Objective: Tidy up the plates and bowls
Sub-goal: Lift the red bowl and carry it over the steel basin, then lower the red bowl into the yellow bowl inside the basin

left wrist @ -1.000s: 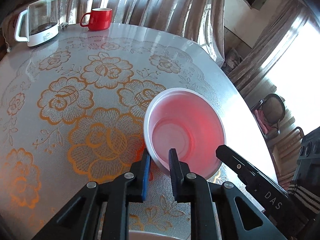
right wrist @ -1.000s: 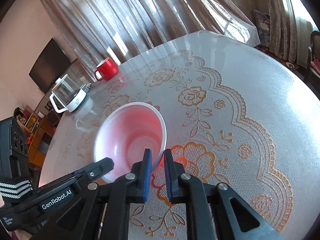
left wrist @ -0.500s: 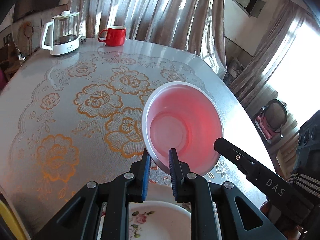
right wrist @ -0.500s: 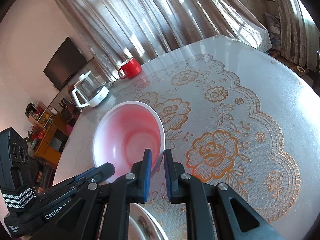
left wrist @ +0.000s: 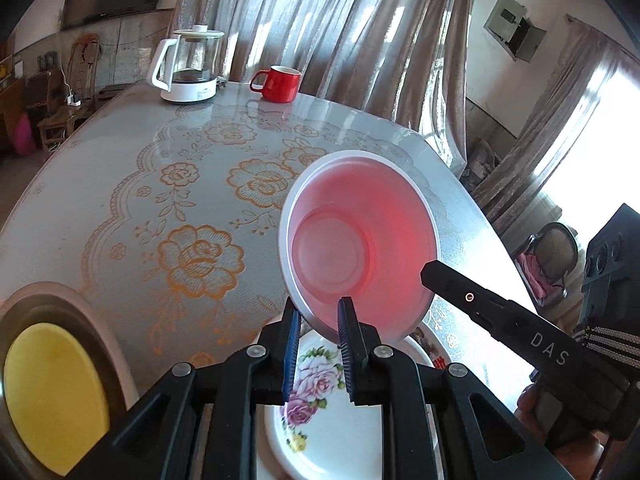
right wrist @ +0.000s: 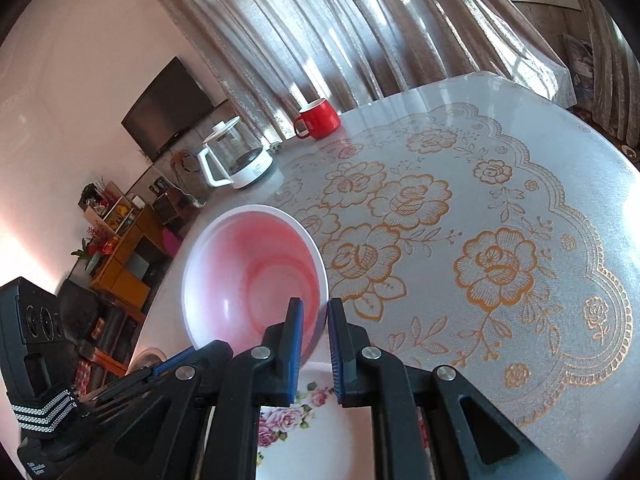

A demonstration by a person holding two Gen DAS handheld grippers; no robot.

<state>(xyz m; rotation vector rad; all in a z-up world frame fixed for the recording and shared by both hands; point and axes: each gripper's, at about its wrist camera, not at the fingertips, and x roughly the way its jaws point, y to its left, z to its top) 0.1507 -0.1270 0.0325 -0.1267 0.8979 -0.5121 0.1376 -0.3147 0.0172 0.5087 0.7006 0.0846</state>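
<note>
We've got both grippers, left and right, clamped on the bowl rim, plate just below them.

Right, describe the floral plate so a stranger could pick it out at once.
Start at the round table with the gold rose cloth. At its near edge, under the held pink bowl, lies the floral plate. It alone is white with painted pink roses.

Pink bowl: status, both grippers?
Left gripper and right gripper: jaws shut on the pink bowl rim, opposite sides. Bowl held tilted above the floral plate. Yellow dish off to the left, not in the way.
</note>
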